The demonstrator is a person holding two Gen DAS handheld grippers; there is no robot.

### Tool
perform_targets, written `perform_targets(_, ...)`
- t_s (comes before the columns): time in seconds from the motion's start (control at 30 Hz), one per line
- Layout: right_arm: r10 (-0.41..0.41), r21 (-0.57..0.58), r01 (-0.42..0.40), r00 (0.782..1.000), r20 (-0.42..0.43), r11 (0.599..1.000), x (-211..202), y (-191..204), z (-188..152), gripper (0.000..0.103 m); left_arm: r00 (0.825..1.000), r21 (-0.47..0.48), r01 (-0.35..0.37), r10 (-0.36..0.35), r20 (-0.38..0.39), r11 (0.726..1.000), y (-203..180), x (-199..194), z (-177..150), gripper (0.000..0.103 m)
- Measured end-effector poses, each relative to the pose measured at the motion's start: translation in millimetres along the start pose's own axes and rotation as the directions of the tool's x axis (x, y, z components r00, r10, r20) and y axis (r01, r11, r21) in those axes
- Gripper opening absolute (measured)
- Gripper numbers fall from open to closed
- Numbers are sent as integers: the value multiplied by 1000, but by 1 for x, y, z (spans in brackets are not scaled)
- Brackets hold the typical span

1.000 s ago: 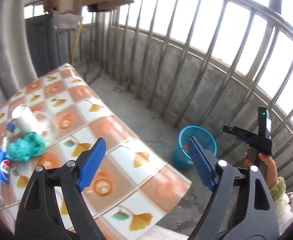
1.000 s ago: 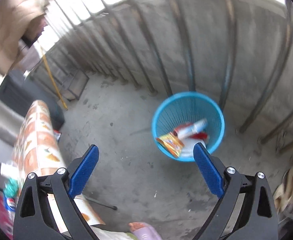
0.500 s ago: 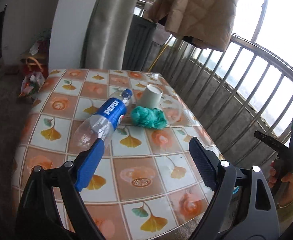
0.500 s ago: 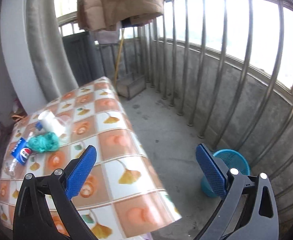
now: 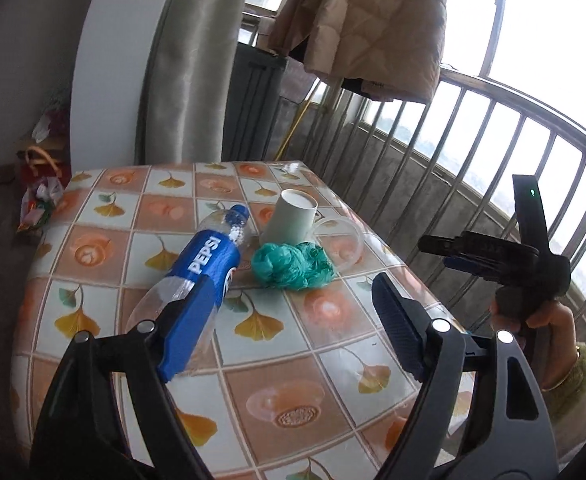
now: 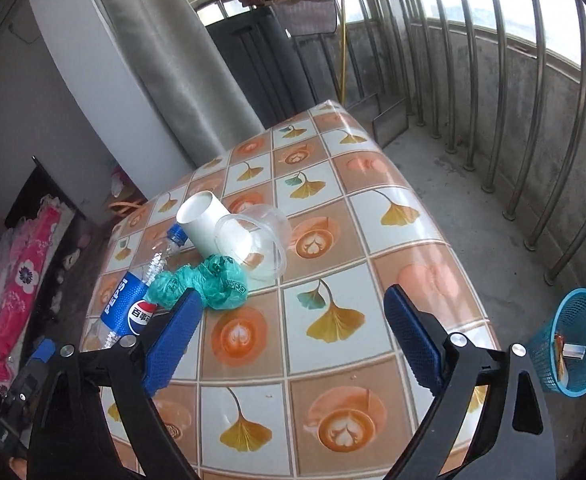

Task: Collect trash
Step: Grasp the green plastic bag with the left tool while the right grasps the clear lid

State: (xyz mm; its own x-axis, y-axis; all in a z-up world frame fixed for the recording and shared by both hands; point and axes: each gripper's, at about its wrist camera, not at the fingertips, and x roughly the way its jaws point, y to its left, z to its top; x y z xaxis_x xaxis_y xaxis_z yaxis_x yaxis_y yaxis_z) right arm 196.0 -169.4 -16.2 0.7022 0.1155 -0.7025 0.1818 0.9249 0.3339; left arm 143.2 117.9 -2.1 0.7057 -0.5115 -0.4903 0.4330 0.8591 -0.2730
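Both claws now face the tiled table (image 5: 301,344), apparently a balcony.

Bottle (image 5: 197,280) blue label: "PEPSI" in white; right wrist view adds Pepsi globe logo, Chinese characters.

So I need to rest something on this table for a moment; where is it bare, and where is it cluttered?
Bare: the near half of the table and the strip towards the railing. Crowded: the far left part, where the Pepsi bottle, green bag, paper cup and clear lid lie bunched together.
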Motion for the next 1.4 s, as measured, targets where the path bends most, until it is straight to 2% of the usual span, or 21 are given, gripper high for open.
perform_targets(0.07,-1,-10,0,1000,-24,1000,17,2,7,81,999,58,-29,30,-11,998,-11,19,3,64)
perform_targets(0.17,5,-19,-6,999,-51,1000,38,1,17,74,994,127,-99,103,-26,987,-21,49,6,55)
perform_targets(0.37,30,-21,-32,995,-99,999,70,-4,32,60,983,221,-148,167,-72,964,-32,97,3,54)
perform_targets(0.5,49,-29,-53,992,-118,998,86,-4,37,54,958,276,-203,249,-141,939,-33,129,-1,54)
perform_targets(0.63,68,-31,-73,989,-135,997,98,-5,42,48,946,286,-223,278,-168,932,-30,147,-4,54)
perform_targets(0.73,86,-30,-91,986,-143,995,104,-6,45,41,936,320,-246,311,-168,915,-33,153,-7,47)
perform_targets(0.93,114,-13,-117,981,-157,993,107,-10,44,23,929,342,-258,329,-167,904,-37,155,-10,38)
perform_targets(1.0,121,-9,-124,980,-157,992,107,-11,43,16,927,354,-263,337,-164,898,-39,155,-12,29)
perform_targets(1.07,125,-7,-127,979,-158,992,106,-12,43,13,927,356,-263,337,-164,897,-40,154,-12,28)
perform_targets(1.4,117,-4,-118,983,-140,993,94,-18,44,7,937,313,-243,305,-168,918,-41,143,-9,21)
